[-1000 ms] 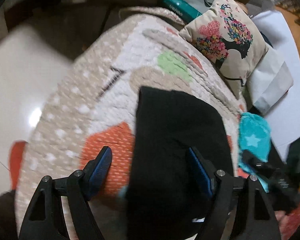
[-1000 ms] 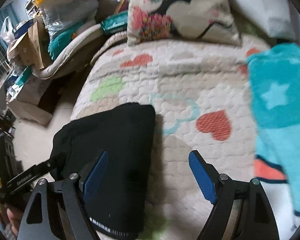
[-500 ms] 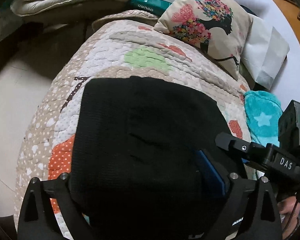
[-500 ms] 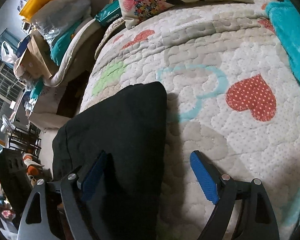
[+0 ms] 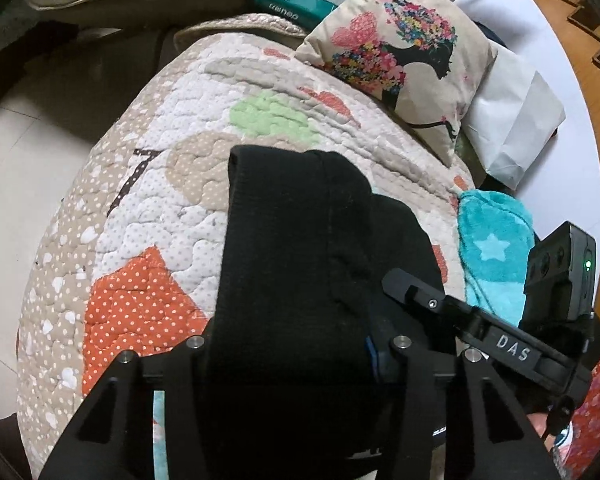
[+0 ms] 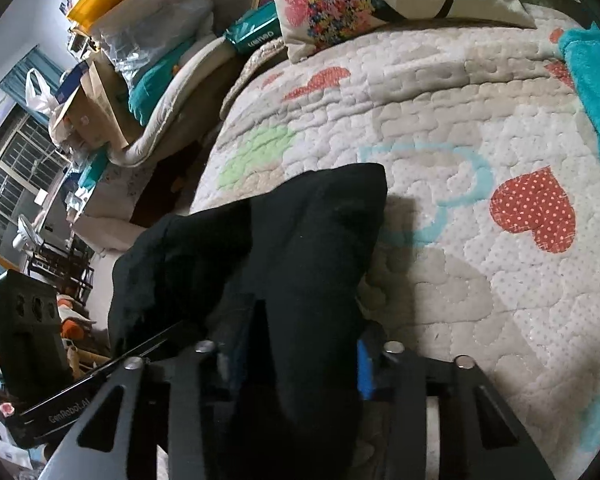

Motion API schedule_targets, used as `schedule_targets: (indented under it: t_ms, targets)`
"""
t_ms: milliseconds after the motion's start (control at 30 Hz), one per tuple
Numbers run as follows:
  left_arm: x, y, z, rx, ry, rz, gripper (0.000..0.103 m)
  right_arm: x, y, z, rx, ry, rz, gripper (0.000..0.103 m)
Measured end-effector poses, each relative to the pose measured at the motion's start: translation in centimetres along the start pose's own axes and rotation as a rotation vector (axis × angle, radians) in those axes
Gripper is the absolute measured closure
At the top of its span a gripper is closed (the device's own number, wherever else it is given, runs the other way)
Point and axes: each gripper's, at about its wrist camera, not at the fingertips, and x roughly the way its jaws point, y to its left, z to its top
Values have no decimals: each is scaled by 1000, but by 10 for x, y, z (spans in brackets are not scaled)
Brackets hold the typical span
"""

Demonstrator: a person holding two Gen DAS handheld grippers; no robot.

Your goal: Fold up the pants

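Left wrist view shows "DAS" on the right gripper [image 5: 412, 296]; both grippers' jaws pinch the black pants [image 5: 300, 260].

"DAS" on right tool [image 5: 512, 348] body; "GenRobot.AI" on left tool [image 6: 66, 408] body; "7" stitched on quilt [image 5: 136, 172].

Left gripper [image 5: 288, 354]: wide apart a second ago, now clamped on pants [image 5: 300, 248]. Right gripper [image 6: 290, 354]: likewise clamped on them. Pants: formerly flat, now bunched, lifted.

Pants [image 5: 300, 264] plain black; quilt [image 5: 148, 216] cream, dotted orange, green patches; towel [image 5: 496, 248] teal, pale star.
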Motion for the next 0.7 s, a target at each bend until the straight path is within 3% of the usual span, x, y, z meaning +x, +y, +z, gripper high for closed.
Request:
schedule_targets:
  t_ms: [267,433,533,700]
  targets:
    - [-12,-7,8,-18,-40,-32,57,-15,20,2,-81,-53,-38,71]
    - [2,7,7,-66,18,-13,52,-13,8,2,-55,-35,-94,71]
    - [-11,24,13,-135,2,-62,51,-12,-4,1,-31,-37,-149,62]
    - [-31,47,23,-184,-65,-52,47,-15,-8,3,-34,-50,-184,53]
